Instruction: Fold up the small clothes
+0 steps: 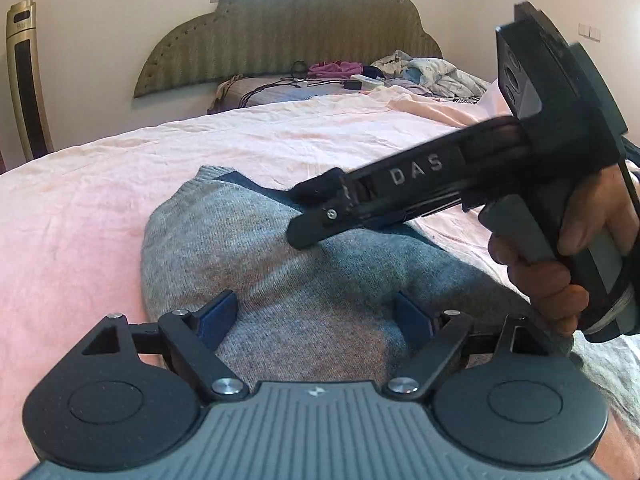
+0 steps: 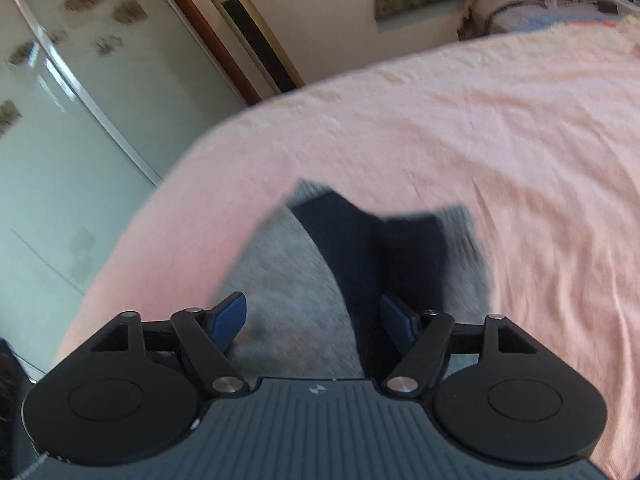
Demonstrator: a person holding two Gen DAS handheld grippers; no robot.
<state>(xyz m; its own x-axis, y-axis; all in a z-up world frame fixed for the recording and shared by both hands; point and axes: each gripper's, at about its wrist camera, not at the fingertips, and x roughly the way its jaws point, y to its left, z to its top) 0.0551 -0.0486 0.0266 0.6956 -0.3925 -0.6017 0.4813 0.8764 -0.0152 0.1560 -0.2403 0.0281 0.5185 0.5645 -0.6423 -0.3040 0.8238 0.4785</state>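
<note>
While a fuzzy grey knit sweater (image 1: 320, 280) lies rumpled mid-frame on the pink bed (image 1: 120, 184), the left gripper (image 1: 316, 316) and right gripper (image 2: 314, 320) both hang spread, pinching nothing.

Pink bedsheet (image 1: 120, 168), scalloped headboard (image 1: 280, 32), gold floor unit (image 1: 26, 80) (left of headboard), clothes heap (image 1: 424, 72) by headboard.

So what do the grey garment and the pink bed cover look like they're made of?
The grey sweater looks like a soft, matte wool-type knit: fuzzy heathered surface, ribbed edge, dark blue trim. The pink bed cover looks like thin woven cotton, matte with fine creases; the exact fibre of either can't be told.
</note>
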